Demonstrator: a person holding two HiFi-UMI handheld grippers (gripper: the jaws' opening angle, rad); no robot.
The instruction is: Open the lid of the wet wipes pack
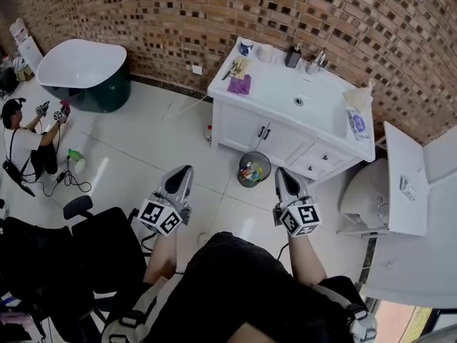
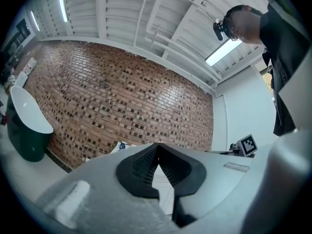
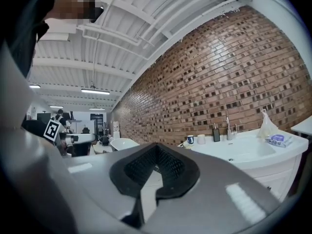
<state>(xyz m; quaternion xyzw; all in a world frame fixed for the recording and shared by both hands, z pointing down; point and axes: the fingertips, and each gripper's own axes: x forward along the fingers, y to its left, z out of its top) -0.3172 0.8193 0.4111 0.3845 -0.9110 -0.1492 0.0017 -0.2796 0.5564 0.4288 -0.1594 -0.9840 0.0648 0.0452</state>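
The brick wall [image 1: 300, 13] is red-brown, with dark and pale bricks mixed in. The worktop [image 1: 278, 95] is white and the cloth [image 1: 240, 85] is purple. The wet wipes pack [image 1: 357, 123] is white with a blue label. The bathtub [image 1: 82, 63] is white inside and dark green outside. The left claw [image 1: 187, 170] and the right claw [image 1: 283, 171] are grey, and their cubes carry black-and-white squares.
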